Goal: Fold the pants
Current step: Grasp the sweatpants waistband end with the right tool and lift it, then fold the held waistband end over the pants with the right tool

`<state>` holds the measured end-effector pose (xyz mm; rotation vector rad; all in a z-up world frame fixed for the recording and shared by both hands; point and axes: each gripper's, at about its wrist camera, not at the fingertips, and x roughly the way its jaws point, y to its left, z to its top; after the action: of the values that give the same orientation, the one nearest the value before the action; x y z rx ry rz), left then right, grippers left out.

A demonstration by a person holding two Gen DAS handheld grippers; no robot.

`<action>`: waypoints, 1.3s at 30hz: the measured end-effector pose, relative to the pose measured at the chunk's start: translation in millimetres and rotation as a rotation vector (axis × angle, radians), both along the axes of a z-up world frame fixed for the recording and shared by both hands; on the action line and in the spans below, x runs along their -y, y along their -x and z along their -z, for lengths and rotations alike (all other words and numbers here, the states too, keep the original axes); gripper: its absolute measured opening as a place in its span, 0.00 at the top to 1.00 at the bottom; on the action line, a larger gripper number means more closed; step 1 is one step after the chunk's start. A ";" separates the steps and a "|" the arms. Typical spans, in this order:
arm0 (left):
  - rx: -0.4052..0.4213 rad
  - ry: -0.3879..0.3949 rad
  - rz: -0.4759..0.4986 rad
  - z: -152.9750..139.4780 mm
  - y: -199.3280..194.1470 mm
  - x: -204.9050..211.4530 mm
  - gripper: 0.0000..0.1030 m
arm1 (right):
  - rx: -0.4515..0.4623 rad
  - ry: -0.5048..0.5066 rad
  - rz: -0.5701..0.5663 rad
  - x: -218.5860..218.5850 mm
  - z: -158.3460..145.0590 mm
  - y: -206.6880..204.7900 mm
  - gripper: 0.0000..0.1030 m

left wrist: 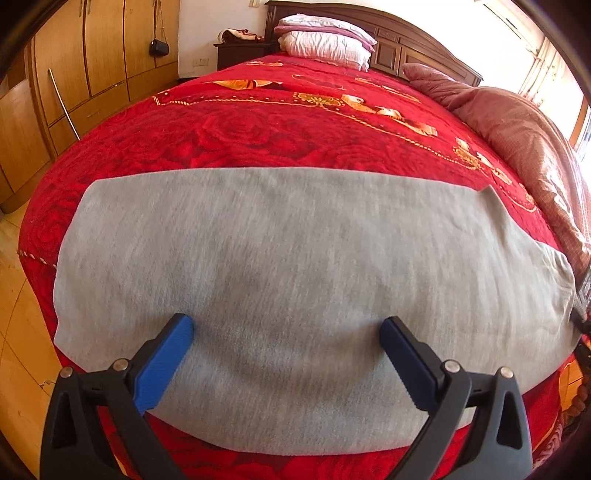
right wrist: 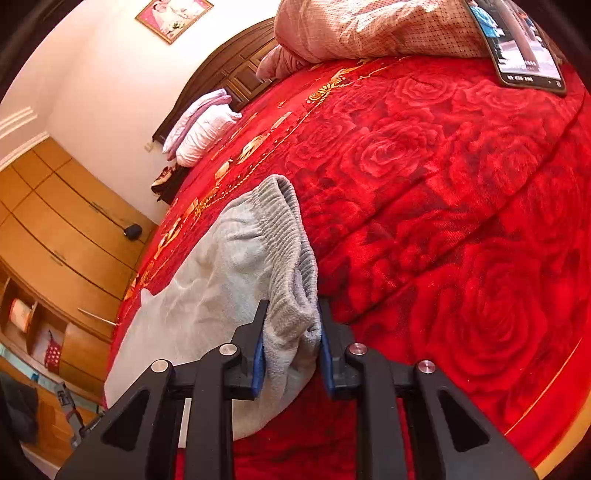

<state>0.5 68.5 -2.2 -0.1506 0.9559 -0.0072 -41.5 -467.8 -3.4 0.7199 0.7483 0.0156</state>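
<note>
right gripper point(right wrist: 291, 332) clamped on pants point(left wrist: 295, 277) waistband point(right wrist: 291, 240) | left gripper point(left wrist: 286, 325) jaws wide apart above fabric | risk: thick ribbing slips out mid-lift, fold goes crooked

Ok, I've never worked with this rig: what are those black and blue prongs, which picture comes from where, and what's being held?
The prongs are two hand-held grippers; each carries a camera looking out along its fingers. The left wrist view shows the left gripper open, its blue pads spread over the grey pants, which lie flat on the red blanket. The right wrist view shows the right gripper shut on the pants' ribbed waistband, pinching it at one end. Also on the bed: a phone, a pink quilt and pillows by the headboard.
</note>
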 end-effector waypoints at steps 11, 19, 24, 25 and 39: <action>-0.002 0.008 -0.001 0.1 0.3 0.3 0.00 | 0.060 0.204 -0.052 -34.3 -57.0 4.9 0.82; -0.007 0.076 -0.072 -18.8 11.8 -22.2 0.01 | 0.146 0.349 -0.230 -96.6 -111.1 -3.0 0.82; 0.019 0.068 -0.117 -38.6 23.7 -43.8 0.01 | 0.186 0.355 -0.363 -144.3 -126.3 -13.4 0.82; 0.017 0.051 -0.124 -42.4 26.4 -48.7 0.01 | 0.191 0.354 -0.389 -154.7 -129.0 -16.3 0.82; -0.024 0.051 -0.195 -38.8 60.0 -97.0 0.01 | 0.223 0.341 -0.685 -294.7 -138.9 -46.2 0.82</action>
<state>-59.5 165.5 36.6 -0.2908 0.9622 0.1505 4.6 -173.1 135.5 0.1099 0.7283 0.5693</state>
